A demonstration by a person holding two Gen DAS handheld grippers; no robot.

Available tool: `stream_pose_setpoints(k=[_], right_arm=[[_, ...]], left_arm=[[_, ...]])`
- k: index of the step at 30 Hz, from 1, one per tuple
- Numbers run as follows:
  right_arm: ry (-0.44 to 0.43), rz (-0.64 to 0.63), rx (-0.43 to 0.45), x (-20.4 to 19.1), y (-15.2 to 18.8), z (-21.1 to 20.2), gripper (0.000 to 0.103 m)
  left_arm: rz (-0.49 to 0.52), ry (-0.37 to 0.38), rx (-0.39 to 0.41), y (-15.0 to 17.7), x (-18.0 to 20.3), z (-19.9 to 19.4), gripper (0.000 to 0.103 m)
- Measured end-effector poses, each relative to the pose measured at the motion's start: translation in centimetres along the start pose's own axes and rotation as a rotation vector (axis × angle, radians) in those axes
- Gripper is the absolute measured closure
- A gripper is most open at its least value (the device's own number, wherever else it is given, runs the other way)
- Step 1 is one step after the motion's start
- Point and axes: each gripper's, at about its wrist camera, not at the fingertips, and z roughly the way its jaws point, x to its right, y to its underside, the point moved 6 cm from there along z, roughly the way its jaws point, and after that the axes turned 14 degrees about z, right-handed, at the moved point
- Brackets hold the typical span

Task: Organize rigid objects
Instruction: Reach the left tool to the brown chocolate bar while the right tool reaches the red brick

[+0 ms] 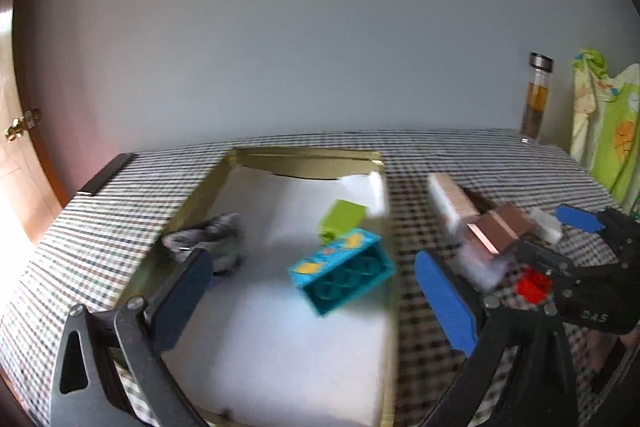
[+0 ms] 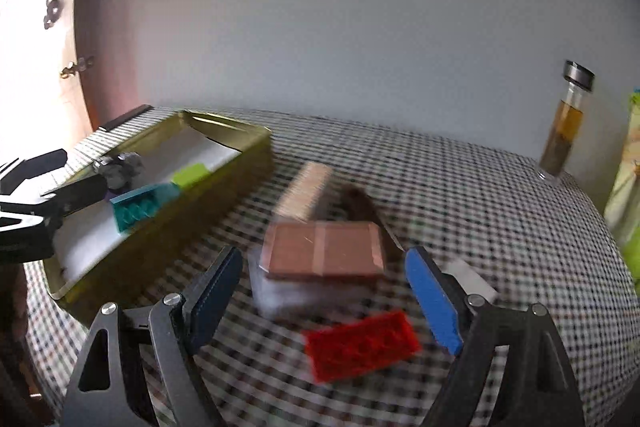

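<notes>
A gold tray with a white liner holds a teal brick, a green brick and a grey lump. My left gripper is open above the tray, with the teal brick between its fingers but not gripped. My right gripper is open over the checked cloth, around a copper-topped clear box. A red brick lies just in front of it. The tray also shows in the right wrist view. The right gripper shows in the left wrist view.
A tan block and a dark brown object lie behind the box. A white block sits by my right finger. A glass bottle stands at the back right, next to green patterned cloth. A door is at left.
</notes>
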Motion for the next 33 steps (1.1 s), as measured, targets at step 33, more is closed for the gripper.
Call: stream_pose_setpoints(k=[33], right_arm=[[-0.049,-0.005,-0.199,3.8,2.8,1.9,0.017]], left_arm=[[0.028,0.063,-0.037,-1.3,6.7,1.9,0.000]])
